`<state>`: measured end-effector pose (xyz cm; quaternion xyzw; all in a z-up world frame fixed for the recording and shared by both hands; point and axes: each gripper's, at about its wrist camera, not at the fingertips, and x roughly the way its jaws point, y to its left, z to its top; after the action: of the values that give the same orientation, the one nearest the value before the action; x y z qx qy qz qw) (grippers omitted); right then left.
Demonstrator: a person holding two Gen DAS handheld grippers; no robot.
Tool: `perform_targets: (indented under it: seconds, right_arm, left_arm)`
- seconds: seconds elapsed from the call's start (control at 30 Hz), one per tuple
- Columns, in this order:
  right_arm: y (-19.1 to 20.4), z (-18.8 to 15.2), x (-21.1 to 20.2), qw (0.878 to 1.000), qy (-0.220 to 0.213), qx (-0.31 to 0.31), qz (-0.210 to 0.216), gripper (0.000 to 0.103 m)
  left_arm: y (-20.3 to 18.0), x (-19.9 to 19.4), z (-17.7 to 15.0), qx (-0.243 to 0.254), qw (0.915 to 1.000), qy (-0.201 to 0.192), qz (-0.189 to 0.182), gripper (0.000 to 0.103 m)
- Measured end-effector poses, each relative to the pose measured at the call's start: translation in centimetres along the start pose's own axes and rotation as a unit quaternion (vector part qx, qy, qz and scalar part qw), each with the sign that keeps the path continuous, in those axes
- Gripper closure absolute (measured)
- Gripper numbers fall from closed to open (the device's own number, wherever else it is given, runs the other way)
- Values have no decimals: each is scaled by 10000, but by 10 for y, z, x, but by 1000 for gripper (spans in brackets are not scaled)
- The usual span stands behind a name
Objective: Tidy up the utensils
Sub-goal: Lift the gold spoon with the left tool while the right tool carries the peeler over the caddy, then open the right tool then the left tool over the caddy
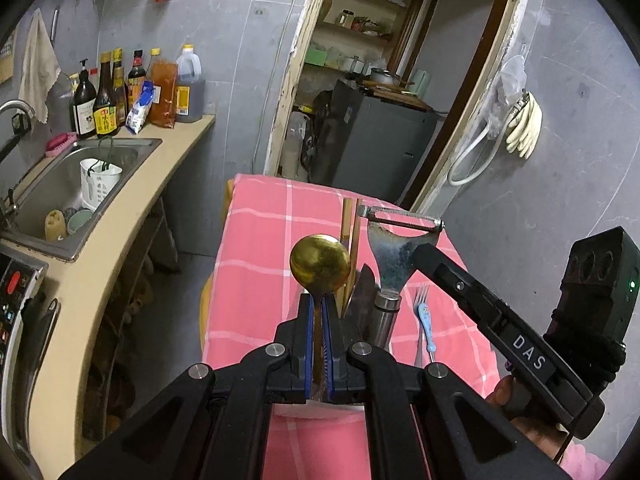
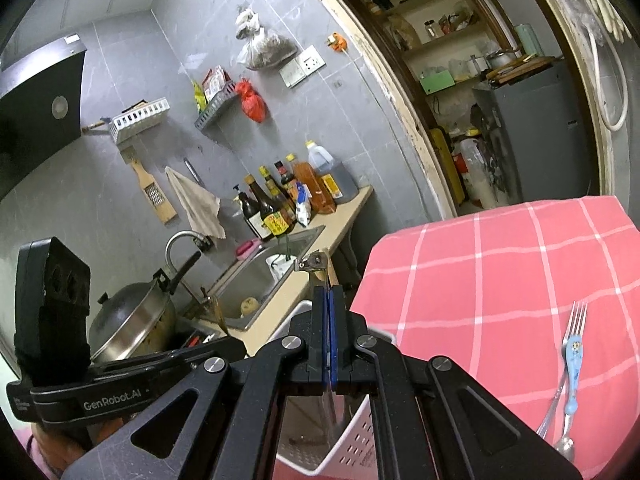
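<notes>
My left gripper (image 1: 319, 300) is shut on a gold spoon (image 1: 320, 262), bowl upright, its handle between the blue pads. Beside it stand wooden chopsticks (image 1: 347, 232), a dark knife blade (image 1: 360, 300) and a steel peeler (image 1: 394, 248), their lower ends hidden behind my gripper. My right gripper (image 2: 329, 294) is shut on the peeler (image 2: 314, 263) over a white slotted utensil basket (image 2: 352, 440). A fork with a blue handle (image 1: 426, 320) lies on the pink checked tablecloth (image 1: 272, 248); in the right wrist view the fork (image 2: 572, 356) has a steel spoon (image 2: 558, 436) beside it.
A beige counter (image 1: 132, 232) with a steel sink (image 1: 60, 184) runs along the left; a white caddy (image 1: 99, 184) stands in the sink. Sauce bottles (image 1: 120, 96) stand at the wall. A lidded wok (image 2: 132, 320) sits on the stove. A doorway (image 1: 372, 80) opens behind the table.
</notes>
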<state>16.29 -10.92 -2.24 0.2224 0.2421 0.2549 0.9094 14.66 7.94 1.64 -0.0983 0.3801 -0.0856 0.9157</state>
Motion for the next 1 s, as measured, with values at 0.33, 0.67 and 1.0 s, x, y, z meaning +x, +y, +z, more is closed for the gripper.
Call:
perform_targets:
  seconds: [0.33, 0.67, 1.0]
  right_arm:
    - [2, -10, -4, 9994, 333, -49, -54, 98]
    - [14, -10, -20, 9985, 451, -230, -198, 81]
    - [13, 10, -67, 9964, -144, -348, -754, 18]
  left_arm:
    - [11, -5, -5, -252, 9996, 21, -80, 98]
    - [20, -19, -7, -466, 9985, -205, -208, 74]
    - [4, -34, -5, -250, 9961, -815, -213, 24]
